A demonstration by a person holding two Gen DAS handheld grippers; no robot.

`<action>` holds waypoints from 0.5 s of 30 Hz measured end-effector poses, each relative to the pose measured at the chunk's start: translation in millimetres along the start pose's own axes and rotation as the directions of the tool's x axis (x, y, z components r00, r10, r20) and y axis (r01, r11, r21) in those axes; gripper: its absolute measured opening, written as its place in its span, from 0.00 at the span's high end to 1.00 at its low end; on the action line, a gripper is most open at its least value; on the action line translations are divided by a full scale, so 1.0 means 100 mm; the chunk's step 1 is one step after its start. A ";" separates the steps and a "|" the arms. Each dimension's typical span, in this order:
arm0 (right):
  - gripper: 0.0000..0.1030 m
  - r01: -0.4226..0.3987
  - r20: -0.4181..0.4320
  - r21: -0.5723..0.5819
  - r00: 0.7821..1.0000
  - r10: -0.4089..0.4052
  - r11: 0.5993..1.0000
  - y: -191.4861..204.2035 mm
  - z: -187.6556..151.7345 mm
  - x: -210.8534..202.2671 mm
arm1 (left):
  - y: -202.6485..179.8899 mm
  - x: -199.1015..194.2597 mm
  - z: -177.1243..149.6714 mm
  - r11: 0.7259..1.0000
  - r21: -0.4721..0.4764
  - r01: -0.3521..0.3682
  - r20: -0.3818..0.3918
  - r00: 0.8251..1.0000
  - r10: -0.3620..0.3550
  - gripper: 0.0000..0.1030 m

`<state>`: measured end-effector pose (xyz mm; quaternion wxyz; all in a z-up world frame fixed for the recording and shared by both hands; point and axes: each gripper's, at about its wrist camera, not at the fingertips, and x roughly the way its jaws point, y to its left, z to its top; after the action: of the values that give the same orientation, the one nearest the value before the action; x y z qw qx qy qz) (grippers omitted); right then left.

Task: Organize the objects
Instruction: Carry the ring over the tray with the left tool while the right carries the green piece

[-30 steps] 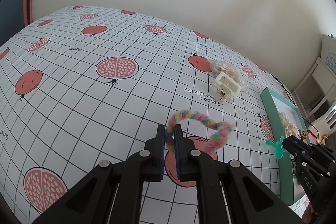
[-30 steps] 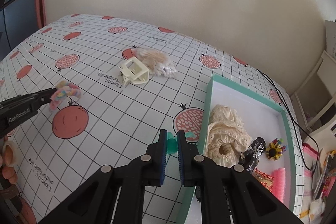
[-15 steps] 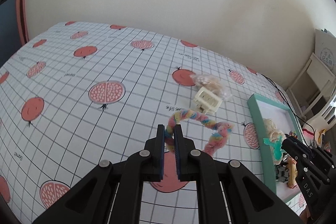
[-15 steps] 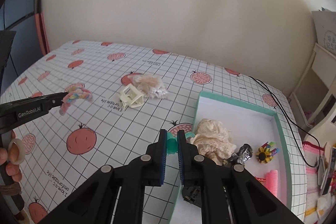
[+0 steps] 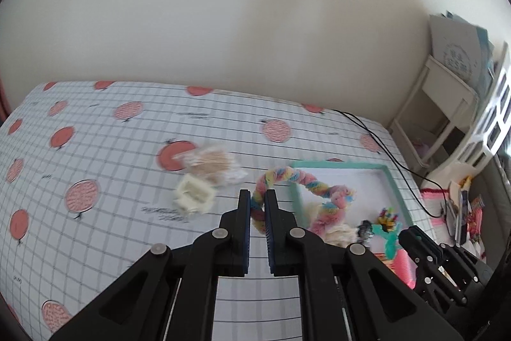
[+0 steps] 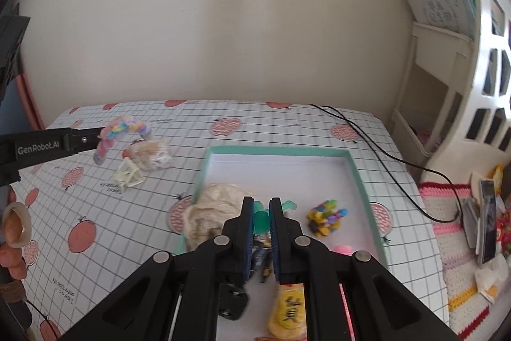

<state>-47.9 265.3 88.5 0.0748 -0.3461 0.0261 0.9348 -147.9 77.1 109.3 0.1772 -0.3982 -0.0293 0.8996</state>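
Left gripper (image 5: 258, 206) was clamped on one end of a rainbow fuzzy twist (image 5: 297, 181), carried clear of the table; the rest of the twist arched up and off to the right, its loose end hanging in front of the teal tray (image 5: 396, 184) in the left wrist view. From the right wrist view the same twist (image 6: 126, 130) showed at the tip of the left gripper (image 6: 95, 139), up in the air above the tablecloth (image 6: 127, 229).

Right gripper (image 6: 262, 218) was closed on a small teal plastic piece (image 6: 261, 219), held over the near part of the tray (image 6: 357, 178). Can't tell what the piece is; it looked like a small clip. In the left view it (image 5: 388, 240) stuck out from the right gripper (image 5: 403, 240) tip.

In the tray: cream lace scrunchie (image 6: 210, 213), multicoloured flower clip (image 6: 325, 218), yellow snack packet (image 6: 287, 312), black item (image 6: 233, 302), a pink thing (image 6: 343, 250) mostly hidden behind the gripper.

On the tablecloth, left of the tray: cream claw clip (image 6: 129, 176) and, touching it on the far side, a clear bag of cotton swabs (image 6: 150, 154). Both were blurred in the left view.

A black cable (image 6: 377, 149) ran across the far right corner of the table. The person's fingers (image 6: 12, 226) showed at the left edge, with a pale ring-shaped thing over one fingertip.
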 end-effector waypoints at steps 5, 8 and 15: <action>0.90 0.009 0.010 0.056 1.000 -0.010 0.998 -0.26 0.00 0.00 | -0.42 0.20 0.08 0.998 0.059 0.019 -0.028 0.999 -0.017 0.92; 0.90 0.008 0.016 0.073 1.000 -0.009 0.997 -0.35 -0.01 0.02 | -0.60 0.29 0.11 0.998 0.050 0.036 -0.035 0.999 -0.034 0.92; 0.90 -0.001 -0.043 0.087 0.999 0.005 0.996 -0.43 -0.10 0.22 | -0.90 0.57 0.06 0.998 0.028 0.048 -0.059 0.997 -0.046 0.92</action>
<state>-51.0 309.7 66.1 0.0878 -0.3628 0.0686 0.9252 -161.2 181.3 90.1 0.2051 -0.4208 -0.0201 0.8835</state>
